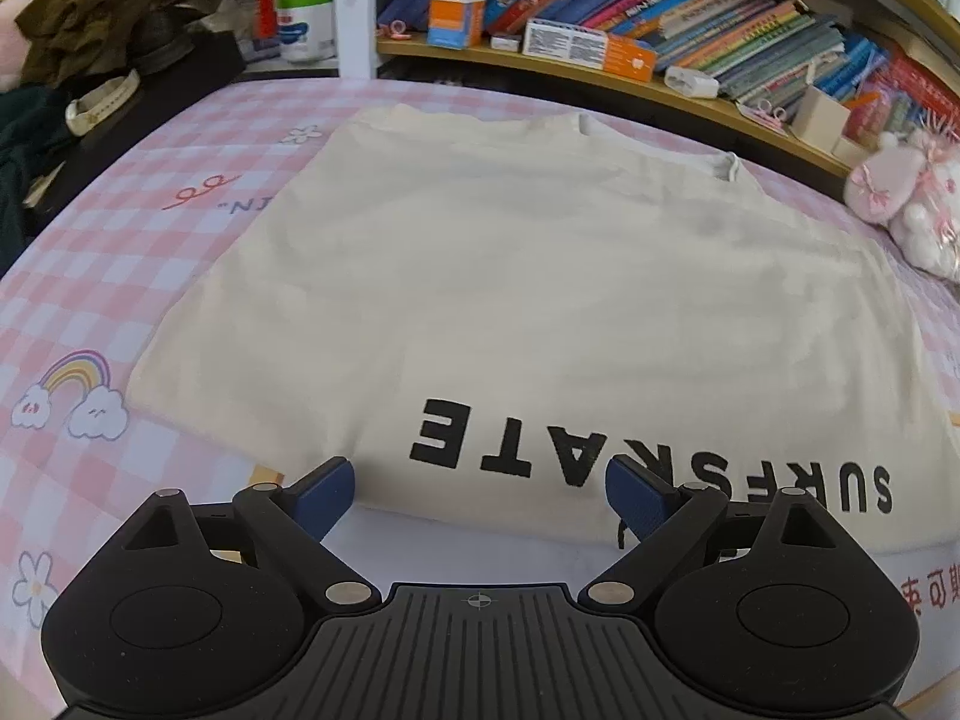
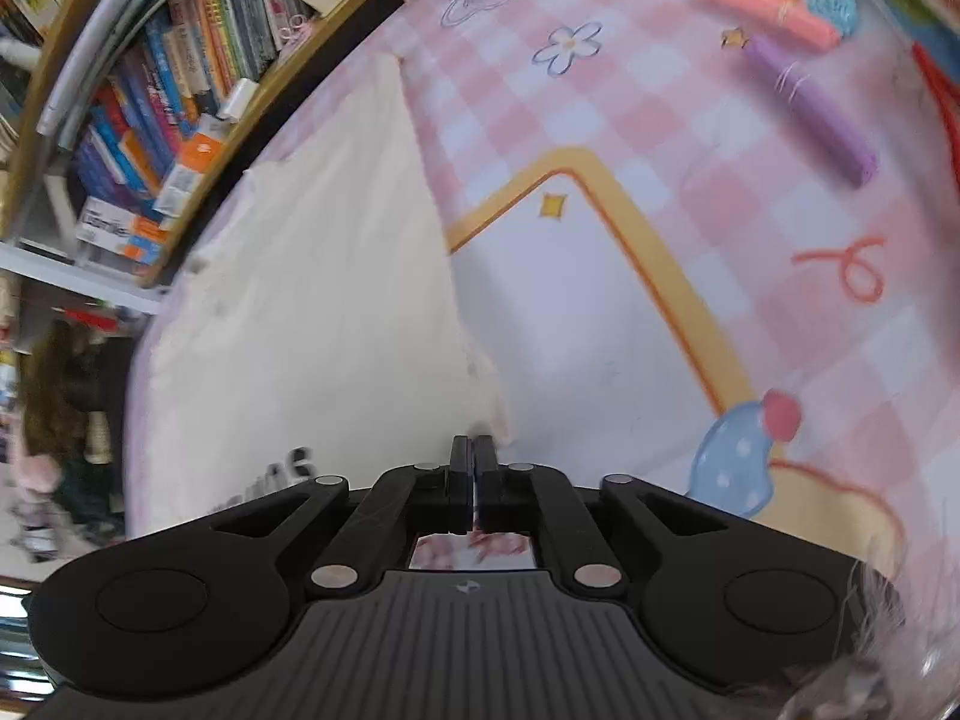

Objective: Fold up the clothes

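Observation:
A cream T-shirt lies flat on the pink checked bedsheet, collar at the far end and black "SURFSKATE" lettering upside down near me. My left gripper hovers over the shirt's near edge, open wide, its blue pads on either side of the lettering with nothing between them. In the right wrist view the shirt fills the left half. My right gripper sits at the shirt's near right corner, fingers pressed together, with a thin sliver of pale cloth showing between them.
A curved wooden bookshelf packed with books runs along the far side of the bed. A pink plush toy sits at the right, dark clothes are piled at the far left. Coloured chalk-like sticks lie on the sheet far right.

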Demonstrator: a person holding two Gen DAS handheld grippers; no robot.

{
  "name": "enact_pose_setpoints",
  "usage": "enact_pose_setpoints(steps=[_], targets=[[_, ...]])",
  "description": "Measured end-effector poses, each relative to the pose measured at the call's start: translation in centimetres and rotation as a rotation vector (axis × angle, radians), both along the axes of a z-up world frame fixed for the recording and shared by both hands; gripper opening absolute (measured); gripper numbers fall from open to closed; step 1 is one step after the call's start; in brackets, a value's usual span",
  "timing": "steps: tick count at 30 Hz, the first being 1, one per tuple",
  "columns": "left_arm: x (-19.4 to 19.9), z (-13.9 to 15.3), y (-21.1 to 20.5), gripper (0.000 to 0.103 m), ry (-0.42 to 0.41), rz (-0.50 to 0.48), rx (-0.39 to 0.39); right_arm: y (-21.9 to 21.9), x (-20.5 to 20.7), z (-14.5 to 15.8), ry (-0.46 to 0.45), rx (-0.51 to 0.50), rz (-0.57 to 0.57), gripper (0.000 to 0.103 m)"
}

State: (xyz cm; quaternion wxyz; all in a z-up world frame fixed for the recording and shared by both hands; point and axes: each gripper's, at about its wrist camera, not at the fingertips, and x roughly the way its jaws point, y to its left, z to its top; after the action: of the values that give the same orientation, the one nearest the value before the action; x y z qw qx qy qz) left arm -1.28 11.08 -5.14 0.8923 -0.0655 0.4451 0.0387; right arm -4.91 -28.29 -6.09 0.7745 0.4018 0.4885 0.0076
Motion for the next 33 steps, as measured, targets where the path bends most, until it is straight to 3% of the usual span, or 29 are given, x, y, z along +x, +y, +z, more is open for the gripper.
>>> enact_pose_setpoints(steps=[1, 2, 3, 8, 10, 11, 14, 17, 18, 20, 22, 24, 29, 31, 33], targets=[[-0.1, 0.0, 0.0, 0.093, -0.001, 0.012, -0.003, -0.2, 0.1, 0.2, -0.005, 0.003, 0.001, 0.02], [-0.1, 0.1, 0.0, 0.093, -0.005, 0.024, -0.009, -0.3, 0.1, 0.3, -0.008, -0.007, -0.002, 0.044], [-0.2, 0.2, 0.1, 0.093, -0.014, 0.036, -0.019, -0.4, 0.0, 0.3, -0.012, -0.016, -0.007, 0.058], [-0.2, 0.7, -0.4, 0.093, -0.049, 0.04, -0.047, 0.2, 1.2, -0.5, -0.025, -0.028, 0.031, 0.056], [-0.1, 0.8, -0.7, 0.093, -0.051, 0.035, -0.043, 0.6, 1.8, -0.6, -0.037, -0.058, 0.064, 0.029], [0.0, 0.8, -0.8, 0.093, -0.051, 0.033, -0.041, 0.9, 2.1, -0.7, -0.032, -0.071, 0.082, 0.008], [0.1, 1.0, -1.0, 0.093, -0.056, 0.032, -0.033, 1.4, 2.2, 0.8, -0.071, -0.085, 0.115, 0.007], [0.0, 1.2, -0.8, 0.093, -0.058, 0.034, -0.025, 1.0, 0.8, 6.0, -0.273, -0.024, 0.115, 0.007], [0.1, 1.2, -0.6, 0.093, -0.055, 0.037, -0.025, 0.7, 0.4, 6.8, -0.291, -0.037, 0.112, 0.007], [0.1, 1.1, -0.3, 0.093, -0.051, 0.053, -0.033, 0.2, 0.1, 6.3, -0.248, -0.074, 0.1, 0.007], [0.1, 0.9, 0.0, 0.093, -0.046, 0.069, -0.047, -0.2, 0.5, 3.1, -0.103, -0.107, 0.094, 0.007], [0.1, 1.0, 0.3, 0.093, -0.045, 0.08, -0.05, -0.3, 0.5, 0.8, -0.026, -0.132, 0.101, 0.007], [-0.2, 1.5, 0.7, 0.093, -0.064, 0.1, -0.039, 0.4, 0.3, 0.9, -0.041, -0.213, 0.143, 0.01], [-0.3, 1.6, 0.8, 0.093, -0.069, 0.109, -0.037, 0.8, 0.4, 1.4, -0.049, -0.257, 0.151, 0.017], [-0.6, 1.8, 0.9, 0.093, -0.073, 0.116, -0.036, 1.2, 0.4, 2.0, -0.068, -0.306, 0.16, 0.037]])
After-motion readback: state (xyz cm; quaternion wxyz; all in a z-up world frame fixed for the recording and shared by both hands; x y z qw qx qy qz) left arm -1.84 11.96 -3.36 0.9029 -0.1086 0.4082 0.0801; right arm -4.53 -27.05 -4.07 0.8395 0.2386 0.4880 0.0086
